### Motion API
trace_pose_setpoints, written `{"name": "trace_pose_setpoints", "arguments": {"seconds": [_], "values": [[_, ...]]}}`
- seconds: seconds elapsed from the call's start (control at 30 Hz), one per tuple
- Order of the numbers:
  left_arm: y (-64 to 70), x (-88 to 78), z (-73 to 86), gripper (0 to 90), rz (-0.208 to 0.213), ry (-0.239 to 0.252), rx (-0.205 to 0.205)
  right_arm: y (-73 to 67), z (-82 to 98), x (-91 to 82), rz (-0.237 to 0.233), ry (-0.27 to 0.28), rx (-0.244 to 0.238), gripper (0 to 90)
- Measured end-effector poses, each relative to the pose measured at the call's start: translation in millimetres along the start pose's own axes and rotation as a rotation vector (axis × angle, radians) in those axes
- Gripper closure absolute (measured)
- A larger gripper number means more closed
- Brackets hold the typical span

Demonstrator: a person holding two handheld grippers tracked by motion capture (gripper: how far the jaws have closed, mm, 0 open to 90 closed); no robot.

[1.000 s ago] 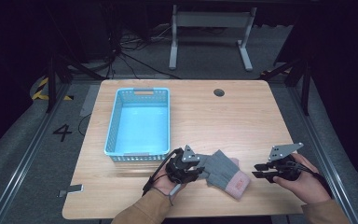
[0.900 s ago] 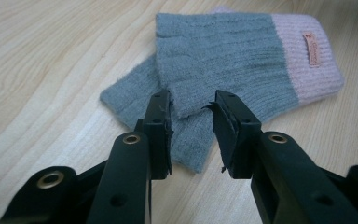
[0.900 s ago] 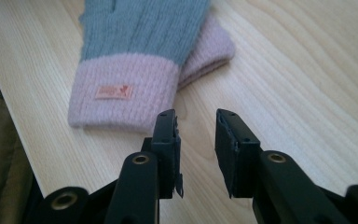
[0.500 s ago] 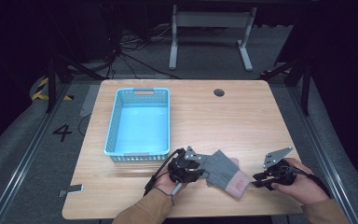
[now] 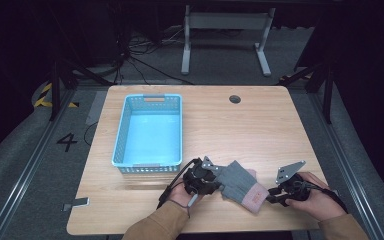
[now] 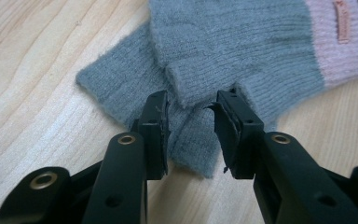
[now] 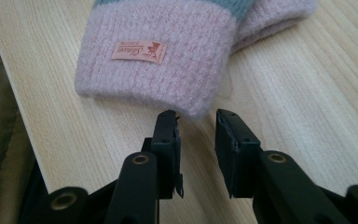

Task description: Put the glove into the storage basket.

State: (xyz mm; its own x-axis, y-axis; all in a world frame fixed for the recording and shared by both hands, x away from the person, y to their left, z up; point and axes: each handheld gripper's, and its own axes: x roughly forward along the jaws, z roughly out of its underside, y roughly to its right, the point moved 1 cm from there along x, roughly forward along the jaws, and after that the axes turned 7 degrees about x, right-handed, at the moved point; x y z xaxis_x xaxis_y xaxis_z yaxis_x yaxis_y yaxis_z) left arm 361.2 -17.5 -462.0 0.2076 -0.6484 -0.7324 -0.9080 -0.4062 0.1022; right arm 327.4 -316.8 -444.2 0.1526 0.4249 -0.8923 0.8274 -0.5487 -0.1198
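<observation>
Grey and pink glove flat on the bench at 6 o'clock, left tool spread over its grey fingertips, jaws just opening, right tool spread at the pink cuff, blue basket at 10 o'clock

We see a pale wooden table with a round hole near its far edge. On it lie 1 blue basket and grey gloves with pink cuffs by the near edge.
</observation>
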Motion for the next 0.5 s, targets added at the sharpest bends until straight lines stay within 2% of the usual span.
{"name": "trace_pose_setpoints", "arguments": {"seconds": [0.2, 0.5], "values": [[-0.1, 1.1, -1.7, 71.8, 0.014, -0.01, -0.004, -3.0, -1.8, 2.7, 0.001, 0.006, -0.008, 71.9], [0.9, 1.9, -3.9, 82.2, -0.011, -0.03, 0.0, -5.9, -4.5, 4.3, 0.002, 0.006, -0.025, 73.3]]}}
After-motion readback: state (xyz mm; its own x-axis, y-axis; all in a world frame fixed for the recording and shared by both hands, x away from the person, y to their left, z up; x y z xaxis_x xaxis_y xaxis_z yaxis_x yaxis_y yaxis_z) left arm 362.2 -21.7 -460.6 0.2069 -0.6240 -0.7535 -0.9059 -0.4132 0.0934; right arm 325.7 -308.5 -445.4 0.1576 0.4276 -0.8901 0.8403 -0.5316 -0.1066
